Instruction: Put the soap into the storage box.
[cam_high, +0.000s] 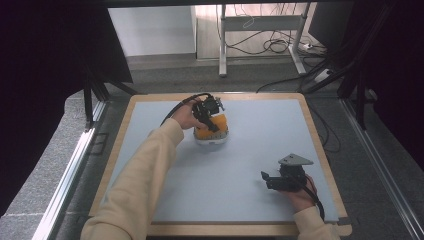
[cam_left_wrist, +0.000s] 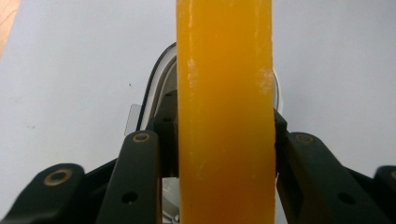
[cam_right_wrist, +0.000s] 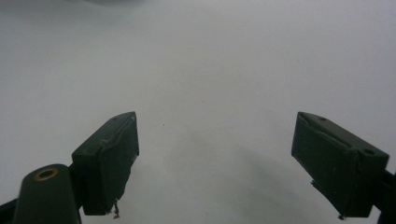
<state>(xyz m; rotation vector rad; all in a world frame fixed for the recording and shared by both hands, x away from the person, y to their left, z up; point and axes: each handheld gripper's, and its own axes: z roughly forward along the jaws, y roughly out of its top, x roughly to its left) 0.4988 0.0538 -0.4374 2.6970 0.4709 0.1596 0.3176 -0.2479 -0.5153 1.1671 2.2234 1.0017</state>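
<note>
An orange slab-like object (cam_high: 216, 125) stands over a white round base (cam_high: 212, 139) at the back middle of the pale blue mat. My left gripper (cam_high: 210, 119) is shut on it from above. In the left gripper view the orange slab (cam_left_wrist: 224, 112) runs up between both jaws, pressed by each, with the white base (cam_left_wrist: 159, 84) showing behind it. My right gripper (cam_high: 267, 179) rests near the front right of the mat, jaws pointing left. Its jaws stand wide apart in the right gripper view, with only the mat between the right gripper (cam_right_wrist: 229, 168).
The mat (cam_high: 260, 150) lies on a wooden board (cam_high: 125, 150) whose rim runs around it. A sleeved left arm (cam_high: 145, 170) crosses the mat's left half. Beyond the board are table legs (cam_high: 222, 45) and cables (cam_high: 270, 45) on the floor.
</note>
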